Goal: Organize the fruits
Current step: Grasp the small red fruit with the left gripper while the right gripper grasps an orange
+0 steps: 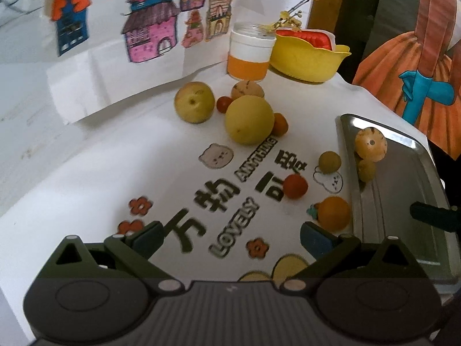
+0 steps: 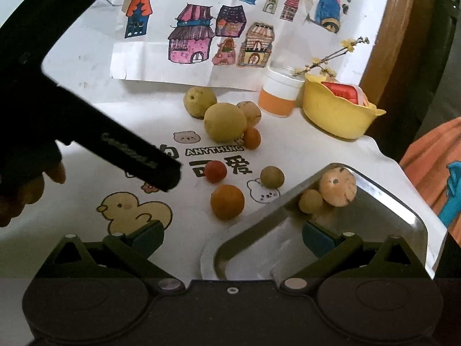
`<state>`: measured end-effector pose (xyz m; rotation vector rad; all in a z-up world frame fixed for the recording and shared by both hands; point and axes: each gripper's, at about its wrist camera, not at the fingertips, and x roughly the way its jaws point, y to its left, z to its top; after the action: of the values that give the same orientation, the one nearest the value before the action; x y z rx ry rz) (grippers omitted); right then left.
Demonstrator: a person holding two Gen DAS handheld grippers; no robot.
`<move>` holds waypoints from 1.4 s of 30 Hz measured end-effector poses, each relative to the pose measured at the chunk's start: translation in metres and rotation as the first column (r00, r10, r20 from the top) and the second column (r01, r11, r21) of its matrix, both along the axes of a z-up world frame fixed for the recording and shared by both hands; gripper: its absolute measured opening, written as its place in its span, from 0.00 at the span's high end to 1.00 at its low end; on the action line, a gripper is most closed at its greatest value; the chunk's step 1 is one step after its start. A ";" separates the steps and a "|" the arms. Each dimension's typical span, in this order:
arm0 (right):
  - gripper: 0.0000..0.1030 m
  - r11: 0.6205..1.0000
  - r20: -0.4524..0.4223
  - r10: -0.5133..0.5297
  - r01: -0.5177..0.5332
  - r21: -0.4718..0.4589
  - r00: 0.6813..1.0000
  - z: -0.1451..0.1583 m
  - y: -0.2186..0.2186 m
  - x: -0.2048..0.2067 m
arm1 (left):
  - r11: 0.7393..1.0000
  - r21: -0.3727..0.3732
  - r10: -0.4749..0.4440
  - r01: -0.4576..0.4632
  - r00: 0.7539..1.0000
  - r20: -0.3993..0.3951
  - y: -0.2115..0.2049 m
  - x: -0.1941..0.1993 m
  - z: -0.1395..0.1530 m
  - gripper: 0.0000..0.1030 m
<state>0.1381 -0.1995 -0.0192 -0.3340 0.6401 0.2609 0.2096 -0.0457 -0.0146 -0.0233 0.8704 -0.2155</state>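
Loose fruit lies on a white printed mat. A large yellow fruit [image 1: 249,119] [image 2: 225,121] sits mid-table, with a yellow apple [image 1: 194,102], a spotted fruit [image 1: 247,89] and two small red and orange ones around it. Nearer the steel tray [image 1: 403,178] [image 2: 374,230] are an orange [image 1: 334,213] [image 2: 227,201], a red tomato [image 1: 295,186] [image 2: 215,171] and a small green fruit [image 1: 329,162] [image 2: 272,176]. In the tray's far corner rest a spotted fruit [image 2: 337,186] and a small yellow one [image 2: 310,201]. My left gripper [image 1: 233,239] is open over the mat, the orange just beyond its right finger. My right gripper [image 2: 232,238] is open and empty, straddling the tray's near left rim.
A yellow bowl [image 1: 305,57] [image 2: 337,115] holding something red stands at the back right. Next to it is a white and orange jar [image 1: 249,57] [image 2: 278,98] with a flower twig. Coloured house drawings lie along the back. A hand [image 2: 28,190] holds the left tool's dark housing [image 2: 138,158].
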 end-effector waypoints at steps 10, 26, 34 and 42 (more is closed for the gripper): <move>0.15 0.999 0.000 0.035 -0.035 -0.002 0.999 -0.008 -0.001 0.020 | 1.000 0.001 -0.007 0.007 1.000 0.003 -0.020 0.025 0.001 0.01; 0.42 0.997 -0.004 0.074 -0.074 -0.007 0.997 -0.014 0.002 0.035 | 0.998 -0.046 -0.050 0.049 0.999 -0.020 -0.031 0.042 -0.007 0.12; 0.50 0.997 -0.006 0.081 -0.081 0.002 0.997 -0.014 0.003 0.039 | 0.996 -0.057 -0.076 0.074 0.997 -0.025 -0.039 0.043 -0.007 0.25; 0.55 0.997 -0.002 0.080 -0.080 -0.001 0.997 -0.015 0.003 0.038 | 0.992 -0.065 -0.109 0.106 0.994 -0.029 -0.045 0.042 -0.006 0.46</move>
<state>0.1763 -0.1965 -0.0337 -0.3605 0.6292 0.3374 0.2517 -0.0910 -0.0208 -0.0392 0.8978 -0.3444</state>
